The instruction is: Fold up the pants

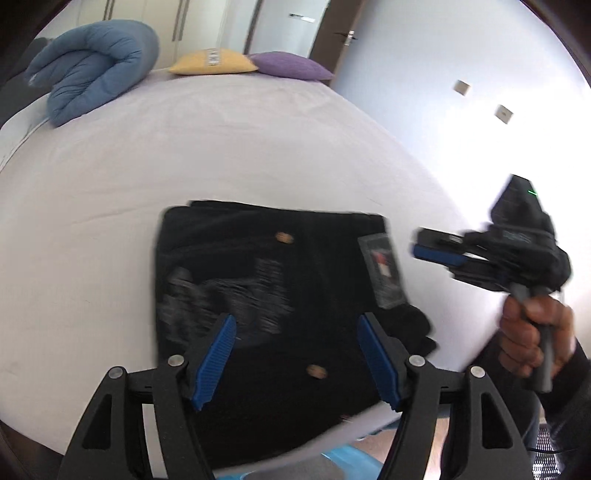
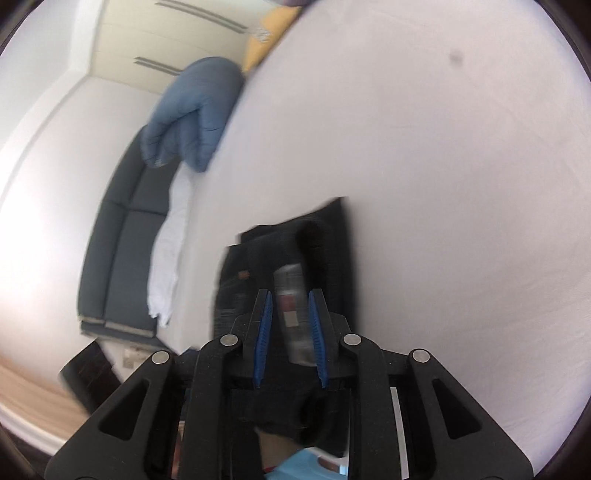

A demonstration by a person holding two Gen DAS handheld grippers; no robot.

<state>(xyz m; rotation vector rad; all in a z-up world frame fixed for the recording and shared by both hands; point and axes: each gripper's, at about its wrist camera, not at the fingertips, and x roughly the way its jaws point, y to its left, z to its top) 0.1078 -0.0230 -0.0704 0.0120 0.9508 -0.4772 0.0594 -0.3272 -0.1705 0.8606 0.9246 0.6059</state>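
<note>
Black pants [image 1: 266, 280] lie folded into a compact rectangle near the front edge of the bed [image 1: 221, 147], with a grey tag [image 1: 384, 273] on their right side. My left gripper [image 1: 295, 325] is open and empty, hovering above the near part of the pants. My right gripper [image 1: 417, 249] is to the right of the pants, off the fabric. In the right wrist view my right gripper [image 2: 290, 295] is open by a narrow gap with nothing between the pads, and the pants [image 2: 317, 254] and their tag [image 2: 293, 314] lie beyond it.
A rolled blue duvet [image 1: 92, 70] lies at the bed's far left. A yellow pillow [image 1: 214, 61] and a purple pillow [image 1: 291, 66] lie at the head. A dark sofa [image 2: 122, 236] stands beside the bed. A door [image 1: 332, 33] is behind.
</note>
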